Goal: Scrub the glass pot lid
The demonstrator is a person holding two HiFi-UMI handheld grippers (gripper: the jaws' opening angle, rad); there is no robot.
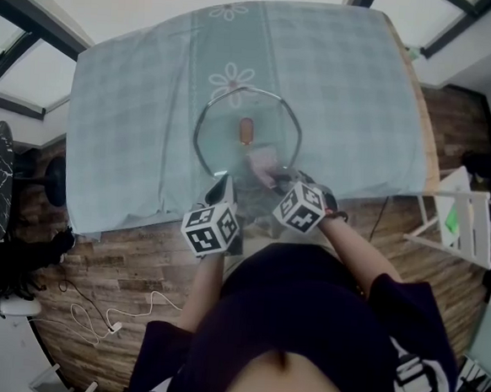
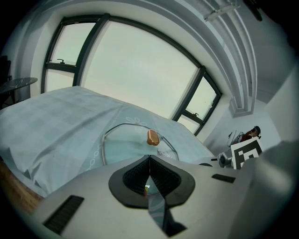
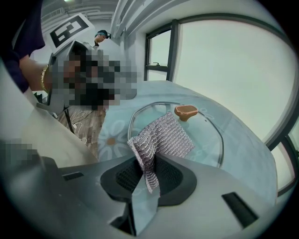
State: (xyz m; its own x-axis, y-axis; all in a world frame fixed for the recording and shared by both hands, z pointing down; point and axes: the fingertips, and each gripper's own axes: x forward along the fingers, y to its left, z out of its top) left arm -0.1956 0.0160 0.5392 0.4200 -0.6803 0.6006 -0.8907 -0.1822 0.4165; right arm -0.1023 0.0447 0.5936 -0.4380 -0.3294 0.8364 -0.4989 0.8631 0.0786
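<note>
The right claw was clamped on a silvery scrubbing cloth, which hung over the near part of the glass pot lid. The lid lay flat on the desk, straight ahead and below, its brown knob just beyond the cloth. The left claw was closed by the lid's near rim; whether it gripped the rim I couldn't tell. No brand or writing was legible

Head view: the left gripper and the right gripper cover the near rim of the round glass pot lid. Right gripper view: jaws conceal the lower end of the silver-grey woven scrubbing cloth.
</note>
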